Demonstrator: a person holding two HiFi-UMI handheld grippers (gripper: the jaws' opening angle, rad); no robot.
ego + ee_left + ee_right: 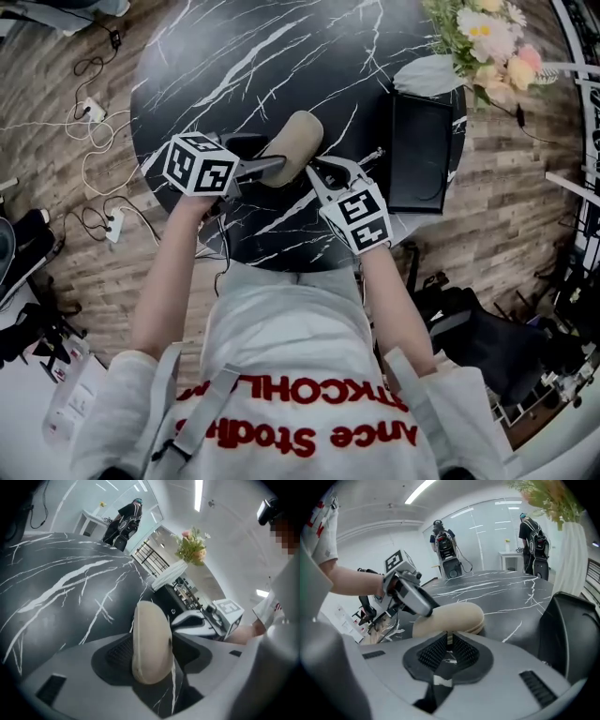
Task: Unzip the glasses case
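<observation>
while the left gripper (265,170) clamps the beige glasses case (292,145) over the marble table (234,56) to steady it, the right gripper's (317,171) 2 jaws are pressed nearly together on a thin tab, seemingly the zipper pull (447,638), ready to drag it along.

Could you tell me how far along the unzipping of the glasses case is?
Done: the left gripper clamps the glasses case. In hand: the right gripper pinches what looks like the zipper pull. Left: drawing the zip round; the case still looks closed.
</observation>
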